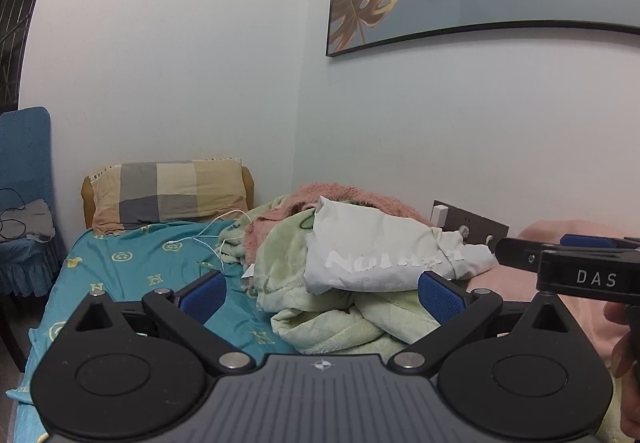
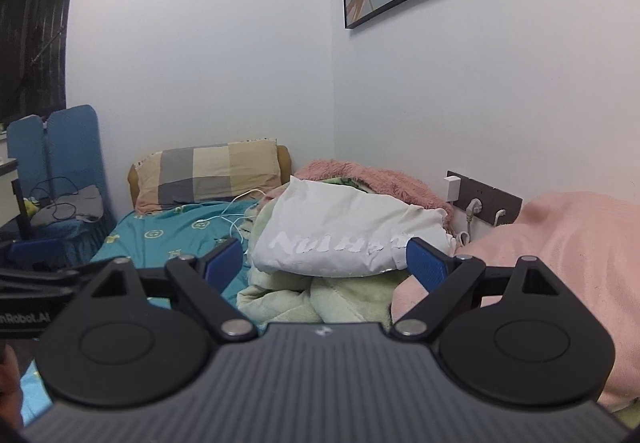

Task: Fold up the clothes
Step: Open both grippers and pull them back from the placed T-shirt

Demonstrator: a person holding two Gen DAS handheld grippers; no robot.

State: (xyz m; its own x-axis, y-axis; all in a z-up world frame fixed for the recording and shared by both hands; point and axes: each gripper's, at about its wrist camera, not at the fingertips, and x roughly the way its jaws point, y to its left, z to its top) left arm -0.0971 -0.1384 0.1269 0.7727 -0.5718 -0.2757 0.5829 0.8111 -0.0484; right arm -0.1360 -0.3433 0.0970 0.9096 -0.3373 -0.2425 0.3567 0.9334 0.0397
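While I hold both tools level above the bed, my left gripper (image 1: 322,293) has its blue ribbed pads spread wide, nothing between them; my right gripper (image 2: 326,265) likewise spread, empty. Right tool's black body shows at the left view's right edge, side by side with mine. White garment (image 1: 384,257), smooth cotton, cracked white lettering, lies crumpled atop a pale green fleece blanket (image 1: 336,315), ahead of both grippers. Shaggy pink blanket (image 1: 360,197) bunched behind, against the wall. Soft pink garment (image 2: 560,255) mounded at right. Teal printed sheet (image 1: 160,267); checked pillow (image 1: 168,191) at the head
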